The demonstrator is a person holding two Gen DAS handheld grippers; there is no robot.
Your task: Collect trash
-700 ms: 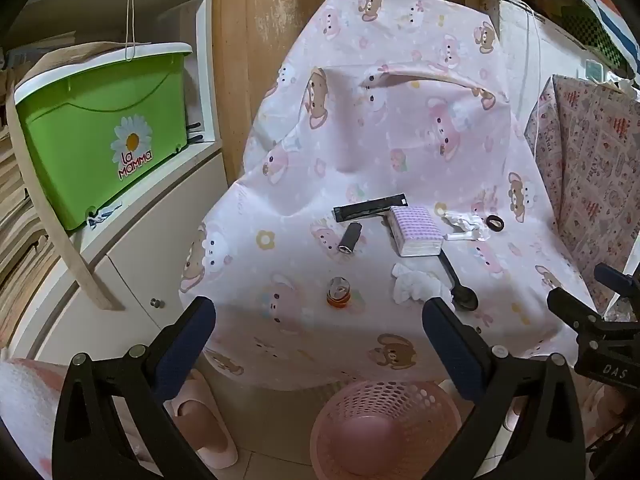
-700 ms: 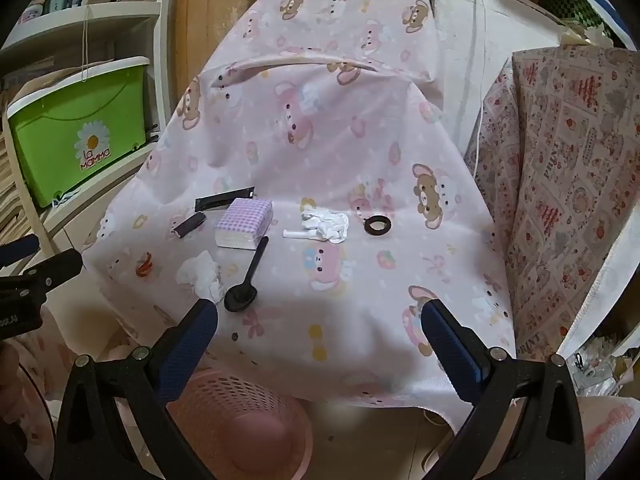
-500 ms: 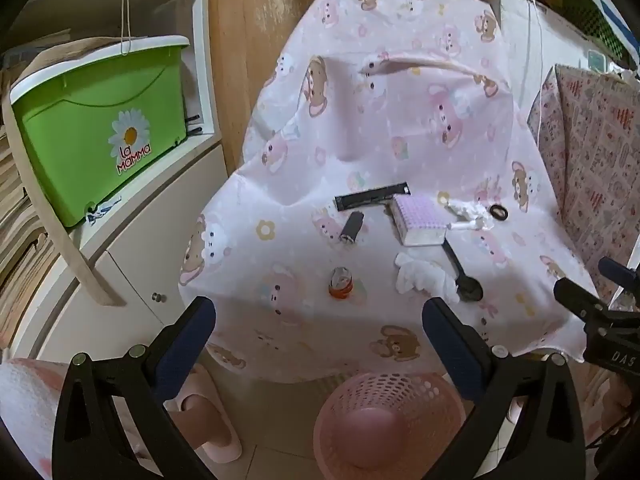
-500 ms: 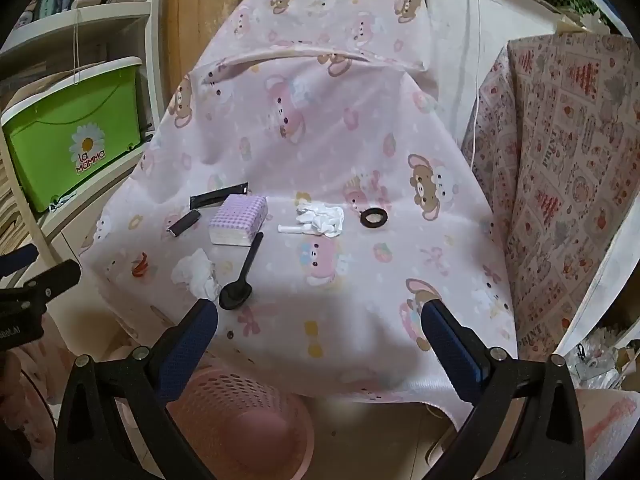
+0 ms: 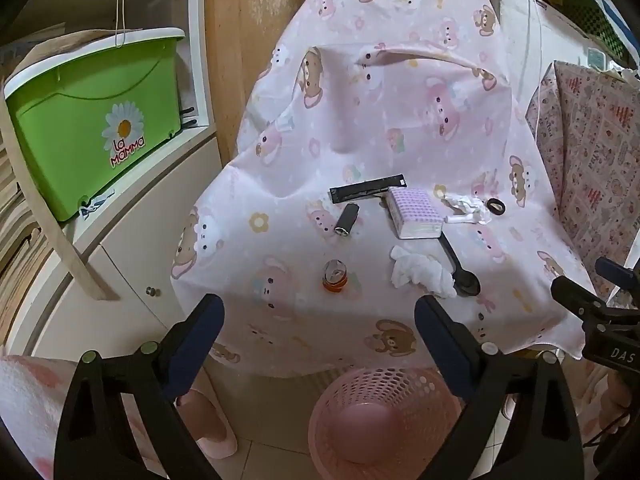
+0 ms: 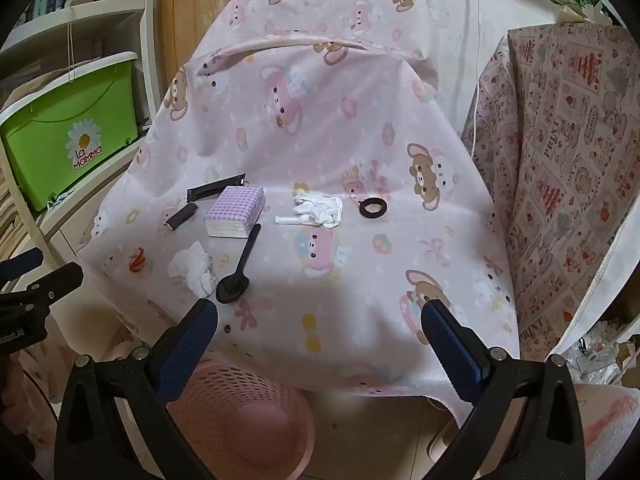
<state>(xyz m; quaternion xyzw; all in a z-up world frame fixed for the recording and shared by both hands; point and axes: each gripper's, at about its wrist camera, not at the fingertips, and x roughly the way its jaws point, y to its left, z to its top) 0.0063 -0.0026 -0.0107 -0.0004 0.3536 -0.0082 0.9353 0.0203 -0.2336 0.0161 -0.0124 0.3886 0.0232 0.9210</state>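
Observation:
A pink bear-print cloth (image 5: 280, 208) (image 6: 360, 272) covers a table that holds litter. A crumpled white tissue (image 5: 420, 272) (image 6: 192, 266) lies by a black spoon (image 5: 460, 272) (image 6: 240, 268). Another white wad (image 5: 468, 210) (image 6: 318, 210) sits next to a black ring (image 5: 496, 206) (image 6: 373, 208). A small orange-and-clear piece (image 5: 335, 276) (image 6: 137, 262) rests near the front edge. A pink mesh basket (image 5: 384, 420) (image 6: 240, 412) stands on the floor below. My left gripper (image 5: 320, 320) and right gripper (image 6: 320, 324) hang open before the table, nothing between their fingers.
A purple checked tissue pack (image 5: 416, 212) (image 6: 236, 216), a black flat strip (image 5: 368, 192) and a small black cylinder (image 5: 347, 219) also lie on the cloth. A green lidded box (image 5: 88, 120) sits on a white cabinet at left. A patterned cloth (image 6: 560, 160) hangs at right.
Both grippers have drawn slightly back and up from the table, so the basket shows more. Nothing on the cloth has moved.

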